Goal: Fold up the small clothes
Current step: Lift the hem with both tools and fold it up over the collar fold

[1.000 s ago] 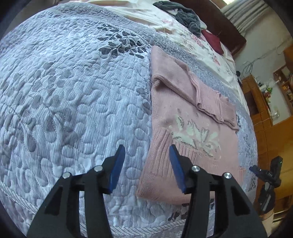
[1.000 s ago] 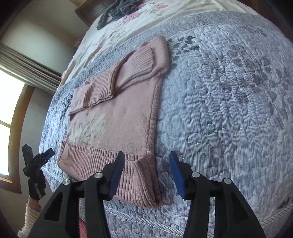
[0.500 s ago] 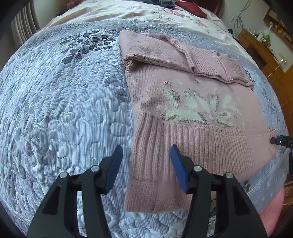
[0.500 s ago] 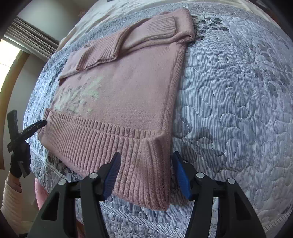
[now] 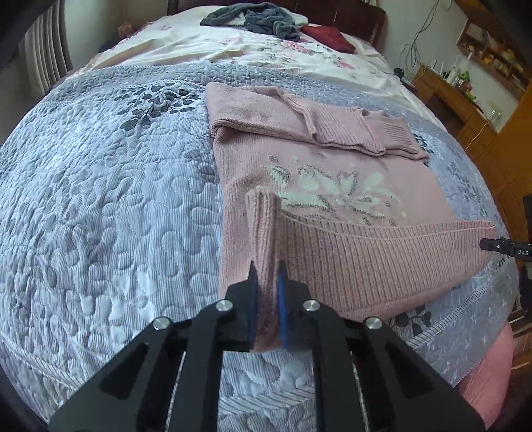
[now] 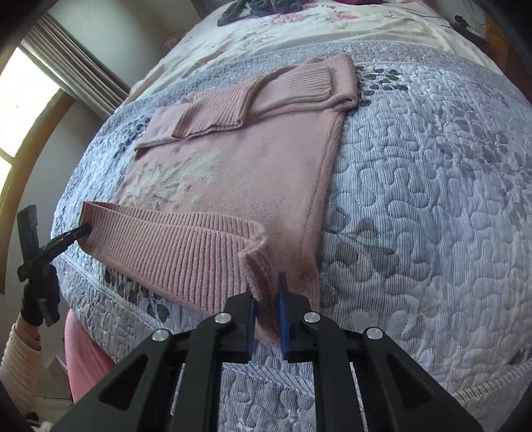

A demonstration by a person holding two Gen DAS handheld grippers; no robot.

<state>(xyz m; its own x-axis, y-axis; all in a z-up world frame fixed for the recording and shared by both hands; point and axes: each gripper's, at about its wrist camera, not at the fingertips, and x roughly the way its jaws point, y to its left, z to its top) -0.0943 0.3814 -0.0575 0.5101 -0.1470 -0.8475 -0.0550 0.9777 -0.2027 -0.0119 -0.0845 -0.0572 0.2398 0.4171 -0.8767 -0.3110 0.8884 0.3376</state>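
Now the pink knit sweater [image 5: 332, 186] lies flat on the grey quilted bedspread [image 5: 109, 206], its sleeves folded across the chest above a pale leaf pattern, and its ribbed hem [image 5: 382, 256] nearest the foot of the bed is lifted off the quilt. Half a second ago that hem lay flat and both grippers stood wide open over its two corners. The left gripper [image 5: 266, 285] has since closed down to a narrow gap with one hem corner pinched between its blue pads, the knit standing up in a ridge just ahead of them. The right gripper [image 6: 267, 292] has done the same at the opposite corner, the fabric folded and squeezed between its nearly closed fingers. Between the two corners the ribbed band is raised and stretched, tilted up from the sweater body. In the right wrist view the left gripper [image 6: 71, 234] shows at the far end of the hem, held by a gloved hand [image 6: 36, 299] with a cream ribbed cuff below it.

Beyond the sweater, a floral sheet [image 5: 252, 50] covers the head end of the bed, with a dark grey garment [image 5: 256, 18] and a dark red one [image 5: 327, 36] lying on it. Past the sweater on the left gripper's side is a window with vertical blinds [image 6: 83, 69]; past the other side stands wooden furniture [image 5: 465, 96].
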